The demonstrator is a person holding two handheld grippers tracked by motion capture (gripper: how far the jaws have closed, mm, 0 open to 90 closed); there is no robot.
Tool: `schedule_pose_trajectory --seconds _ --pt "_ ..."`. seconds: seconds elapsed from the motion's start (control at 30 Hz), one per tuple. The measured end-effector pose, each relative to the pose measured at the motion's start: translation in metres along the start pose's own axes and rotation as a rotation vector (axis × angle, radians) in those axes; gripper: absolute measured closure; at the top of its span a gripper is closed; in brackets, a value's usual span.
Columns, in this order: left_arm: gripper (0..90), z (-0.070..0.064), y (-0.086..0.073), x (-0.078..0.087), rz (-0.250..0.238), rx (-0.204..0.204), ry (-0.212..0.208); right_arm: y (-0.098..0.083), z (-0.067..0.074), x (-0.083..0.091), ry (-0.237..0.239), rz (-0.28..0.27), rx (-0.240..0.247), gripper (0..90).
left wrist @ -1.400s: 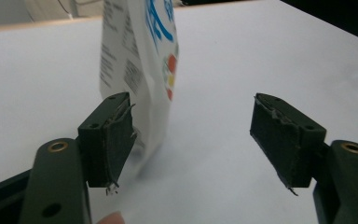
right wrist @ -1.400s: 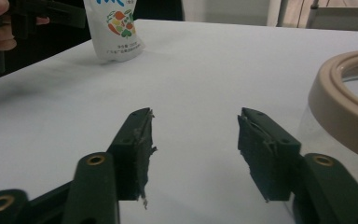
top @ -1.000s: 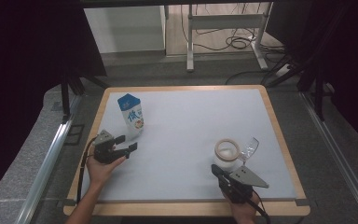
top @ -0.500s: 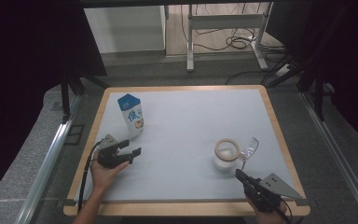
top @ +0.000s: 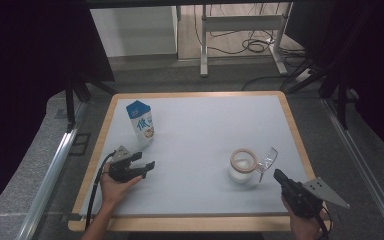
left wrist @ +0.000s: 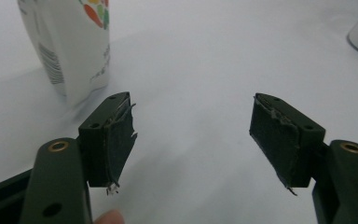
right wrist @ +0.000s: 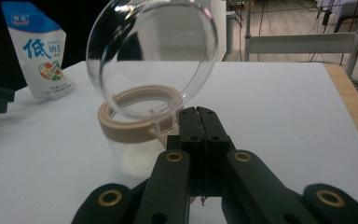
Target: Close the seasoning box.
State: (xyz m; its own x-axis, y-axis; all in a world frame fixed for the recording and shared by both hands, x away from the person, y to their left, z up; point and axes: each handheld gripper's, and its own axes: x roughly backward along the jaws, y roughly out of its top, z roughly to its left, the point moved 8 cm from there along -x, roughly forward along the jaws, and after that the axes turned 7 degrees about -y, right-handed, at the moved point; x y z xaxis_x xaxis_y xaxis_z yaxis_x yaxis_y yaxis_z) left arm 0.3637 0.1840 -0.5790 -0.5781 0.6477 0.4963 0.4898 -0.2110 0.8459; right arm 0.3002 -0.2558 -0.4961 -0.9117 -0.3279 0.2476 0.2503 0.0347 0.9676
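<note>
Jar [top: 243, 167] lid [right wrist: 151, 58] stands open; carton [top: 141, 123] untouched. Left gripper [top: 146, 165] wide and empty, right gripper [top: 279, 175] closed, empty.

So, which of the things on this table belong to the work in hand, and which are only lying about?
In the work:
- clear plastic jar with a beige rim and its open round clear lid
- white-and-blue carton pouch
- left gripper, open
- right gripper, shut

Lying about:
- black cables on the floor behind the table
- white metal frame
</note>
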Motion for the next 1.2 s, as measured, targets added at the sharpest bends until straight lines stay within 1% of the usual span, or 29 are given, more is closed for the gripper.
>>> schedule_pose_trajectory --seconds 0.1,0.3,0.57,0.7,0.77,0.83,0.93,0.97,1.0,1.03,1.13,1.2 --pt "30.1 -0.003 0.0 -0.001 0.004 -0.004 -0.006 0.006 0.0 -0.005 -0.002 -0.008 -0.007 90.0" --pt "29.9 -0.007 0.003 0.005 -0.015 -0.017 0.002 0.016 0.003 -0.014 -0.001 -0.027 -0.022 90.0" --pt "29.9 -0.009 0.002 0.007 -0.018 -0.02 0.001 0.019 0.01 -0.026 0.006 -0.025 -0.024 90.0" --pt "30.0 -0.009 -0.002 0.005 -0.007 -0.016 0.0 0.022 0.014 -0.029 0.017 -0.028 -0.023 90.0" --pt "30.1 -0.009 -0.002 0.004 -0.005 -0.015 -0.001 0.024 0.019 -0.031 0.02 -0.026 -0.016 90.0" --pt "30.1 -0.01 -0.002 0.004 -0.006 -0.015 -0.003 0.026 0.025 -0.037 0.036 -0.023 -0.006 90.0" --pt "30.2 -0.01 -0.003 0.004 -0.004 -0.017 -0.003 0.022 0.036 -0.051 0.062 0.007 0.002 90.0" --pt "30.2 -0.01 -0.003 0.005 -0.005 -0.017 -0.001 0.02 0.039 -0.057 0.072 0.023 -0.006 90.0" --pt "30.2 -0.01 -0.003 0.005 -0.005 -0.018 -0.001 0.017 0.042 -0.062 0.081 0.041 -0.002 90.0" --pt "30.2 -0.009 -0.002 0.006 -0.008 -0.017 0.0 0.017 0.045 -0.064 0.091 0.033 0.002 90.0" --pt "30.2 -0.008 -0.002 0.006 -0.012 -0.011 0.001 0.019 0.049 -0.067 0.094 0.049 0.018 90.0" --pt "30.2 -0.008 -0.003 0.006 -0.009 -0.014 0.003 0.019 0.053 -0.069 0.109 0.051 0.007 90.0"
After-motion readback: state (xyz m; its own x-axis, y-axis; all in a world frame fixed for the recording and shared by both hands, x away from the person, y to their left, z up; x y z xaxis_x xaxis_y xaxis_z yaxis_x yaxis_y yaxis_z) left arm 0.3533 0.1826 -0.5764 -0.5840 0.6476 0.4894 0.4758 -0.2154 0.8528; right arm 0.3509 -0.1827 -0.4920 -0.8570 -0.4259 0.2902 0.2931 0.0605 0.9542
